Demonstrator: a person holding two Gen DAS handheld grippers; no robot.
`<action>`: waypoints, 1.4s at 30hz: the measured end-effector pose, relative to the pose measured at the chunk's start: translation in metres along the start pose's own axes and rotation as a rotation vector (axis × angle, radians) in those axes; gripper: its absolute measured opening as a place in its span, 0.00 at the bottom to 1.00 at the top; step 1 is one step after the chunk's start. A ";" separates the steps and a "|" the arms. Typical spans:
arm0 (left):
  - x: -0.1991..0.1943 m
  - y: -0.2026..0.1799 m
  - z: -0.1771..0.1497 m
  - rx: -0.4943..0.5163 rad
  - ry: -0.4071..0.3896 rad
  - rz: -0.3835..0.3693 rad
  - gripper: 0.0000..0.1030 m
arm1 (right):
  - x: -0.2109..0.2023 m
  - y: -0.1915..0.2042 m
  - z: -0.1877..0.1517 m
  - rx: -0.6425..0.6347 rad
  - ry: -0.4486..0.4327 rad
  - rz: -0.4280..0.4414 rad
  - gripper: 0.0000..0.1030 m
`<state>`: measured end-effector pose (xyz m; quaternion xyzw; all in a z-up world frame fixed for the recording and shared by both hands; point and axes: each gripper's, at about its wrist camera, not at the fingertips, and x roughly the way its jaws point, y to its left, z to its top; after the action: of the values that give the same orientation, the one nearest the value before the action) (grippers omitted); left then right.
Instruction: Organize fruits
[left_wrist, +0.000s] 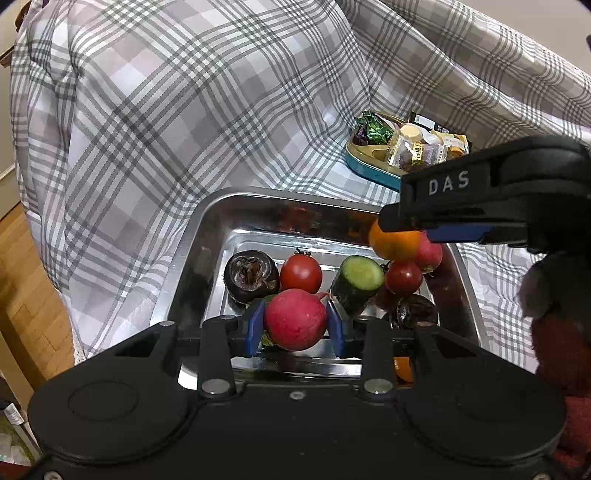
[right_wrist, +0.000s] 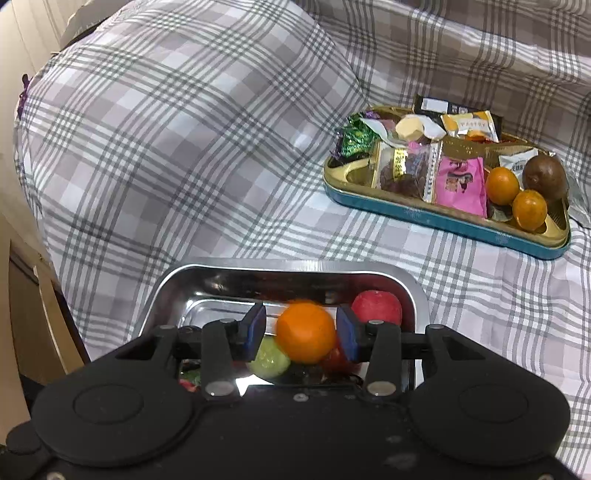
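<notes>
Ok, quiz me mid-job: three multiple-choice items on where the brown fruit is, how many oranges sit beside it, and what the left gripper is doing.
1. The brown fruit lies:
A. in the steel tray
B. in the teal snack tray
C. on the plaid cloth

2. Oranges lying in that same tray:
A. none
B. two
C. four

3. The left gripper is:
A. open and empty
B. shut on a cucumber piece
C. shut on a red round fruit

Answers:
1. B: the brown fruit sits at the right end of the teal snack tray.
2. B: one orange and a second orange lie beside it.
3. C: the left gripper has both blue pads pressed on the red round fruit.
</notes>
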<state>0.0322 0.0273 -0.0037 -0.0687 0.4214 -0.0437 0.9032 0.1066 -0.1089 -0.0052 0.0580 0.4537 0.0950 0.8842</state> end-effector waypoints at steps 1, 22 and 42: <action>0.000 0.000 0.000 -0.002 0.000 0.001 0.43 | -0.002 0.000 0.000 -0.002 -0.005 0.001 0.44; -0.025 -0.003 -0.018 0.048 -0.091 0.041 0.44 | -0.054 -0.035 -0.043 0.057 -0.086 -0.061 0.44; -0.035 0.002 -0.038 0.047 -0.090 0.063 0.44 | -0.077 -0.024 -0.103 0.040 -0.124 -0.085 0.44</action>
<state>-0.0192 0.0309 -0.0020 -0.0362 0.3810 -0.0222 0.9236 -0.0183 -0.1476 -0.0087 0.0619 0.4018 0.0445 0.9126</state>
